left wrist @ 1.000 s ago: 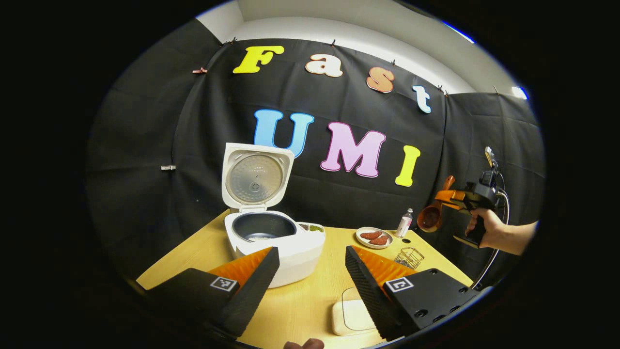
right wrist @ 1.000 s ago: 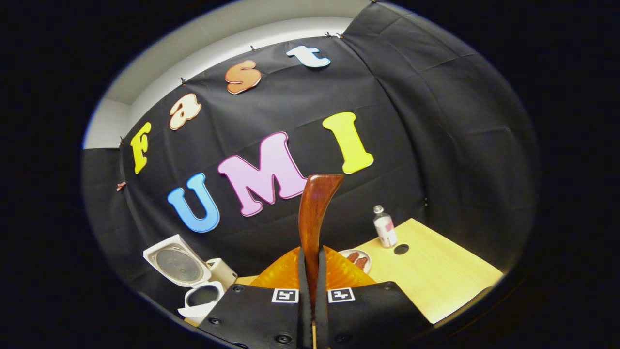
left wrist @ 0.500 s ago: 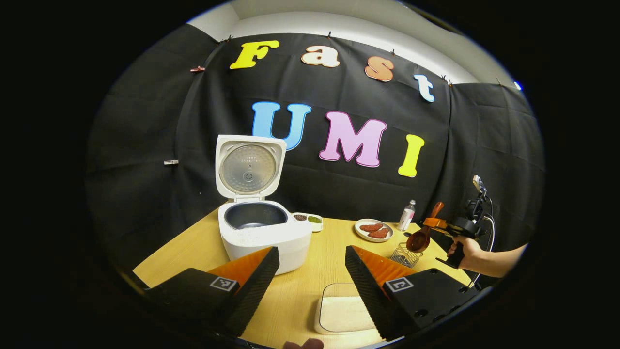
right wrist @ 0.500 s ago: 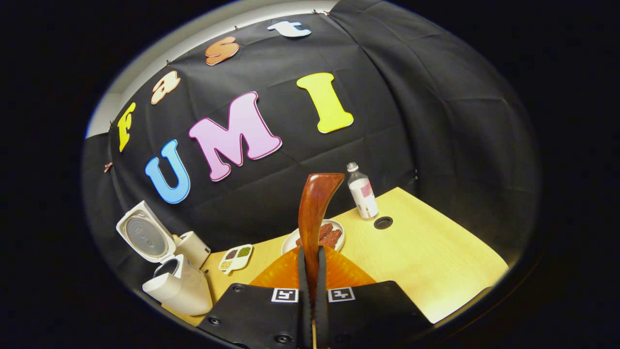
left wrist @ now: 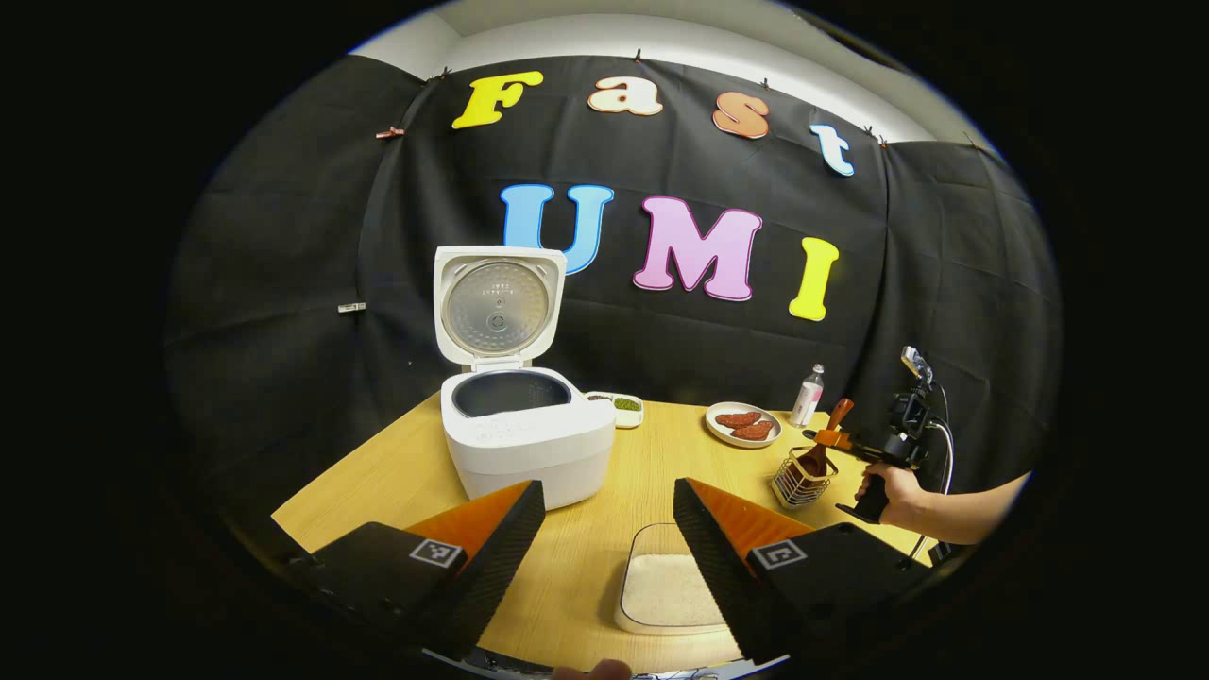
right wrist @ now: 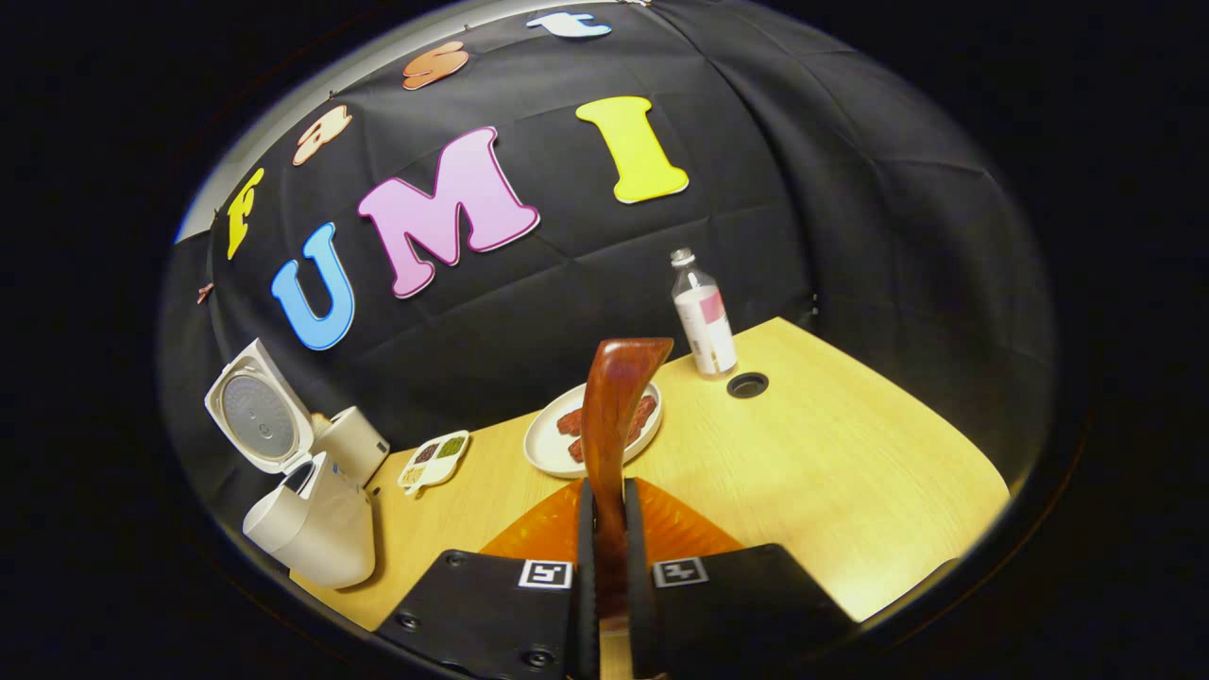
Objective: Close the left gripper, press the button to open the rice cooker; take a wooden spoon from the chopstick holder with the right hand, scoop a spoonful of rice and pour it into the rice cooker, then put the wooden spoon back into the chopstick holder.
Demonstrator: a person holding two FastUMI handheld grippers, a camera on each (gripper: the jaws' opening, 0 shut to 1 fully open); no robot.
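The white rice cooker (left wrist: pixel 525 444) stands on the wooden table with its lid (left wrist: pixel 496 307) up and the dark pot showing; it also sits at the left in the right gripper view (right wrist: pixel 316 519). My left gripper (left wrist: pixel 604 529) hangs open over the table's front, apart from everything. A clear container of rice (left wrist: pixel 666 590) lies just before it. At the right, my right gripper (left wrist: pixel 836 442) is shut on the wooden spoon (left wrist: pixel 820 451), whose bowl sits inside the wire chopstick holder (left wrist: pixel 799 482). In the right gripper view the spoon's handle (right wrist: pixel 612 416) rises from between my shut fingers (right wrist: pixel 587 548).
A plate of reddish food (left wrist: pixel 742 423) and a small bottle (left wrist: pixel 808 396) stand at the back right. A small divided dish (left wrist: pixel 619 405) lies beside the cooker. A round hole (right wrist: pixel 747 384) is in the tabletop near the bottle. A hand (left wrist: pixel 893 491) holds the right gripper.
My right gripper has come down with the spoon from above the table, and the spoon's bowl now sits in the wire holder. The left gripper has drawn back slightly and stays open.
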